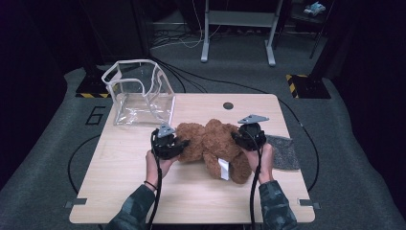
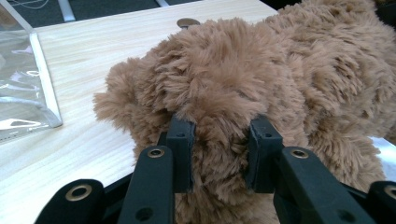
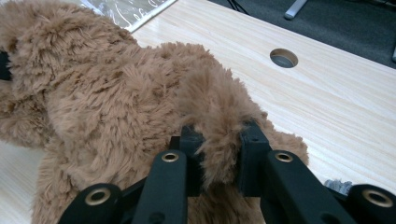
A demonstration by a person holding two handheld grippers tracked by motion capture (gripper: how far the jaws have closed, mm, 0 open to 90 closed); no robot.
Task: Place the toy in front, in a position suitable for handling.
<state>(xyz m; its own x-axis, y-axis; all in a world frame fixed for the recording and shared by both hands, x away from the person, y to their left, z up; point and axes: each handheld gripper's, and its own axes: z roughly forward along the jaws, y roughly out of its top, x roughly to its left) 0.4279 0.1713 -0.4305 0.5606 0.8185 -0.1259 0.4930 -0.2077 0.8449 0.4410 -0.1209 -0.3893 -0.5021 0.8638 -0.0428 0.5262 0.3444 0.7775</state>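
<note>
Now the brown plush bear (image 1: 210, 143) lies near the middle of the bench (image 1: 119, 167), a clear bag (image 1: 139, 93) at its 10 o'clock. The left hand-held gripper (image 1: 181, 143) pinches fur at its 9 o'clock side, and the right hand-held gripper (image 1: 238, 137) clamps a tuft (3 o'clock side).

The bear (image 1: 210, 143) is brown all over, a warm plush brown, with a white tag (image 1: 224, 168) on its lower side. The left gripper (image 1: 184, 143) and the right gripper (image 1: 235, 136) are black, each with a grey plate on top; their jaws show small brass-coloured rings. Left of the bear, the bag (image 1: 139, 93) is clear with white edging. Right of the bear, the cloth (image 1: 283, 152) is dark grey and speckled. The table (image 1: 119, 167) under the bear is pale wood with fine grain lines. The sleeves (image 1: 275, 206) have a dark green camouflage pattern. The floor (image 1: 43, 158) is grey carpet.
</note>
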